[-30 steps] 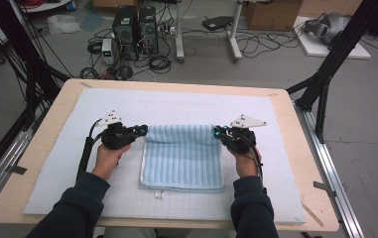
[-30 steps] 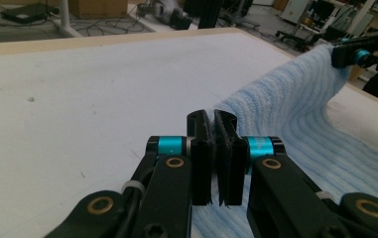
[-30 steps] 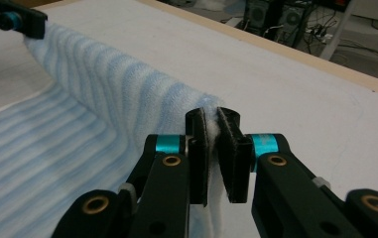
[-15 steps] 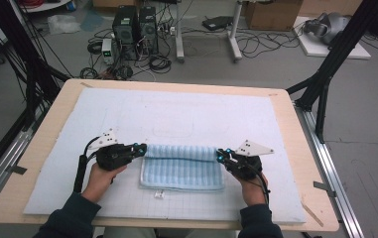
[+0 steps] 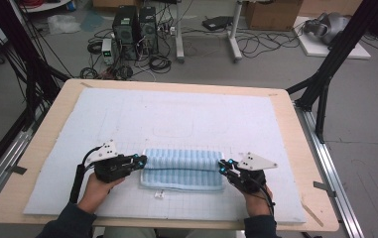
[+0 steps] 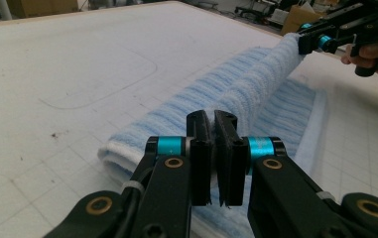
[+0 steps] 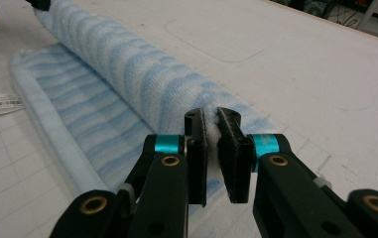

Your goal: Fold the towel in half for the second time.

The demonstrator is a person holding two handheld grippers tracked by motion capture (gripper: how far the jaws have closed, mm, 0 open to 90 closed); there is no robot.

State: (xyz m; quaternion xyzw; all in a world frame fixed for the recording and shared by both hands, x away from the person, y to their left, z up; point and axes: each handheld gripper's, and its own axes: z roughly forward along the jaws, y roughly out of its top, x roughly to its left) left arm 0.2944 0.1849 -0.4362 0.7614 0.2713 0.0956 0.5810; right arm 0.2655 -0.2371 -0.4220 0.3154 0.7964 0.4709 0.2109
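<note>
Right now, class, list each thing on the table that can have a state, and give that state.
Blue striped terry towel: half folded, far edge lifted over the near half.
Left gripper: shut on the towel's left corner.
Right gripper: shut on the towel's right corner.
White label tag: flat on the mat.

1. The counter (image 5: 295, 148) is a light wooden board with rounded corners, and a white mat (image 5: 186, 119) with a fine printed grid covers most of its top.
2. Behind the counter's far edge the floor (image 5: 276, 69) is grey and smooth.
3. On the floor behind the counter, two black computer towers (image 5: 136, 25) stand side by side, with many black cables (image 5: 159, 63) lying around them.
4. To the right of the towers, the grey legs of a stand (image 5: 233, 34) rise from the floor.
5. Black frame poles (image 5: 338, 54) slant beside the right side of the counter, and more poles (image 5: 18, 54) stand at its left side.
6. A cardboard box (image 5: 271, 12) sits far behind the counter.
7. The light is even and soft.
</note>
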